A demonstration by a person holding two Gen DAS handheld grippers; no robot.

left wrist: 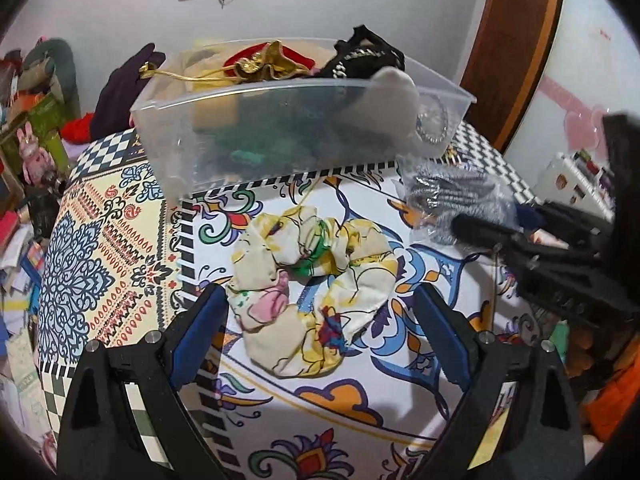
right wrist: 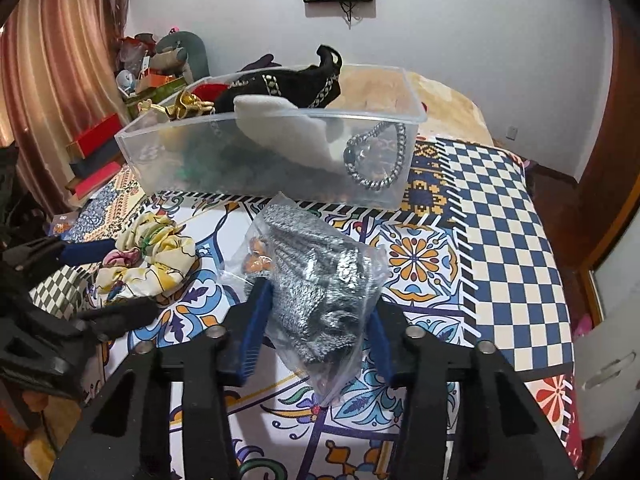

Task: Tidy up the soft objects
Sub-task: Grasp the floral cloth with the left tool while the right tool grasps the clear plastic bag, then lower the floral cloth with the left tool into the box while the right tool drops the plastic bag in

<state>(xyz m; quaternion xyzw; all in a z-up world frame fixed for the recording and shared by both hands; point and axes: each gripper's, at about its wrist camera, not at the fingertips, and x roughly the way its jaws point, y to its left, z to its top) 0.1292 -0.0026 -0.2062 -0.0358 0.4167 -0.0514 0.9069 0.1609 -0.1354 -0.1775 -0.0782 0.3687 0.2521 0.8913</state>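
Note:
A floral yellow scrunchie [left wrist: 316, 280] lies on the patterned tablecloth, between the open fingers of my left gripper [left wrist: 320, 308]; it also shows in the right wrist view [right wrist: 148, 256]. A clear bag of grey knit fabric [right wrist: 320, 292] lies in front of the bin, and my right gripper [right wrist: 316, 312] has its blue pads on both sides of the bag, pressing it. The bag also shows in the left wrist view [left wrist: 452, 204]. A clear plastic bin [left wrist: 256, 136] [right wrist: 168, 148] at the back holds a black chained pouch, a white cloth, a red-and-gold pouch and other soft items.
The table's patterned cloth [right wrist: 500, 240] extends to the right. Clutter of boxes and toys [left wrist: 36, 140] stands left of the table. A dark glove [left wrist: 124, 92] lies behind the bin. A wooden door frame [left wrist: 516, 48] is at the back right.

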